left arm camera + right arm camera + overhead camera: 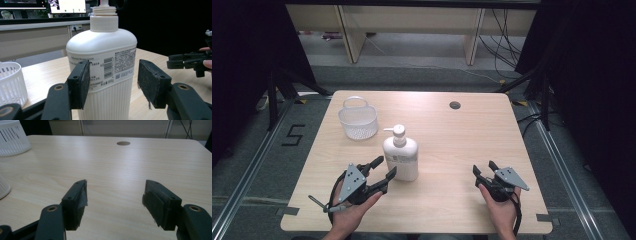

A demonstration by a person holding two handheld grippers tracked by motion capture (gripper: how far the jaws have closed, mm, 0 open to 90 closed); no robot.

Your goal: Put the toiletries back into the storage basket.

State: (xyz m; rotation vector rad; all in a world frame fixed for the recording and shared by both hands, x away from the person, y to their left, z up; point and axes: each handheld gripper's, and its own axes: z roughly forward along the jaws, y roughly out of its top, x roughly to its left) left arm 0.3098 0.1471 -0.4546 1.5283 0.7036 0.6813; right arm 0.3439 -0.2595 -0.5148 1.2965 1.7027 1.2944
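Fingers [80, 85] of the left gripper [383, 173] stood wide apart, their flat black pads bracketing the lotion bottle [401, 159] without pressing on it; nothing was gripped. Those of the right gripper [484, 170] were spread just as wide over bare wood, holding nothing.

That bottle was smooth white plastic, a flattened oval body with rounded shoulders, fine vertical ribbing on its lower half and a ribbed collar under a pump head. It stood upright near the middle of the table [452, 135], its long axis vertical, the pump spout turned toward the table's left side. On its white label a barcode, blocks of small print too fine to read and the figure "650g" could be made out in the left gripper view.

Behind it, toward the far left corner, sat a white plastic basket [357, 120], round, slotted and with a hoop handle. A pale wood-grain laminate covered the table, with a round cable hole [455, 105] near its far edge.
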